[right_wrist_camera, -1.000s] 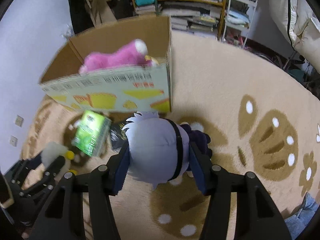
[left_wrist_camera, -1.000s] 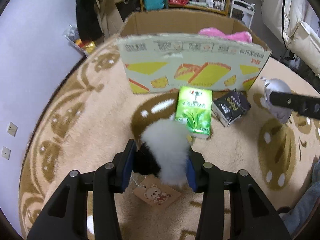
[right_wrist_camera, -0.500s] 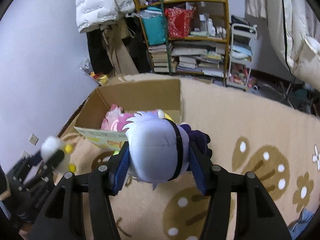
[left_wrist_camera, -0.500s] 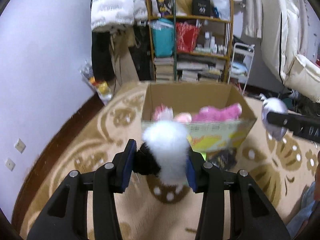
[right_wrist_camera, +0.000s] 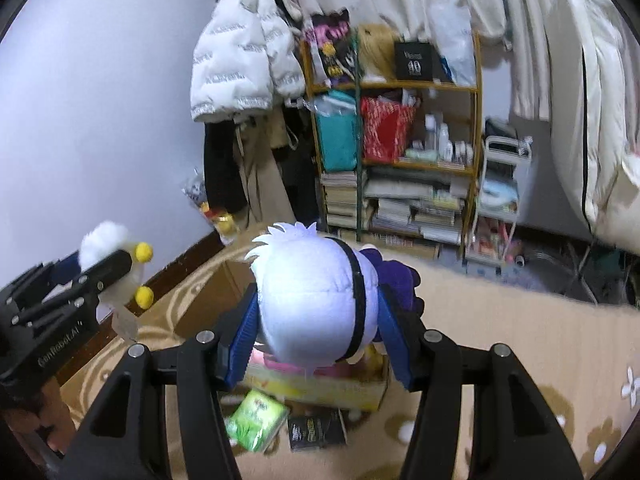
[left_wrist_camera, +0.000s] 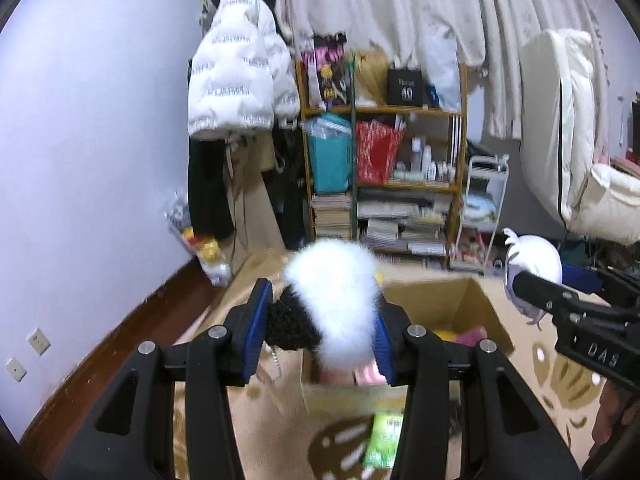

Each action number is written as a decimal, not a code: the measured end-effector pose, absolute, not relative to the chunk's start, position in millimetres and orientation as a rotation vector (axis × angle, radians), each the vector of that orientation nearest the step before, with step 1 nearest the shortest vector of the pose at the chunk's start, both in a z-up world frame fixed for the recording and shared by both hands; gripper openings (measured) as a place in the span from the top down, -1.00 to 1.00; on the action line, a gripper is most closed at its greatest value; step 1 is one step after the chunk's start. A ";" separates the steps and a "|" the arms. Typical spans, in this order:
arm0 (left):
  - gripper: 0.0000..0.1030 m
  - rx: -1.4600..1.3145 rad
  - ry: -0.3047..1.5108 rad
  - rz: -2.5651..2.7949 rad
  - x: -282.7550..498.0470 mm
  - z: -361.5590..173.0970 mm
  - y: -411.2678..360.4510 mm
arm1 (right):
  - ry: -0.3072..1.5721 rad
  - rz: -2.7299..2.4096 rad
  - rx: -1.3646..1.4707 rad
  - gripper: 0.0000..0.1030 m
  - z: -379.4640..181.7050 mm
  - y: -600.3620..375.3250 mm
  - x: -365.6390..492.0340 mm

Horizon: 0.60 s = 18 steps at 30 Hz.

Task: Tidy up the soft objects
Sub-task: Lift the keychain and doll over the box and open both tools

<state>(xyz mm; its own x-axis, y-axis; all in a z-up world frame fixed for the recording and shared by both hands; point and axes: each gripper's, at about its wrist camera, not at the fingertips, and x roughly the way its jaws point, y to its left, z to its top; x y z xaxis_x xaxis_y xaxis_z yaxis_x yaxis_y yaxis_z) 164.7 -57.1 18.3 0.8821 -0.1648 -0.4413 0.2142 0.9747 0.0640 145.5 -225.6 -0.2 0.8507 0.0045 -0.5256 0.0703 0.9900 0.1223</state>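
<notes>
1. Our left gripper (left_wrist_camera: 320, 330) is clamped on the fluffy toy (left_wrist_camera: 336, 304), held above the box (left_wrist_camera: 480, 312) (clearing its wall).
2. Our right gripper (right_wrist_camera: 318, 332) squeezes the doll (right_wrist_camera: 316, 300), also raised over the box for dropping.

"DAS" is printed on the right gripper (left_wrist_camera: 520, 280) body; "GenRobot.AI" on the left gripper (right_wrist_camera: 116, 270) body; "40" on a black box (right_wrist_camera: 414, 62) (top shelf).
</notes>
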 end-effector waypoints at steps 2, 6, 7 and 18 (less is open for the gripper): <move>0.14 0.089 0.431 -0.211 171.0 20.6 -55.7 | 0.521 -0.035 0.120 -0.16 2.0 -223.4 148.2; 0.14 0.104 0.452 -0.225 183.4 10.9 -61.0 | 0.519 -0.041 0.113 -0.17 -3.6 -224.8 157.7; 0.14 0.113 0.456 -0.223 185.7 7.4 -62.6 | 0.522 -0.044 0.106 -0.18 -6.5 -225.0 160.3; 0.13 0.124 0.551 -0.241 206.6 -36.4 -76.9 | 0.568 -0.013 0.075 -0.20 -32.2 -222.6 187.3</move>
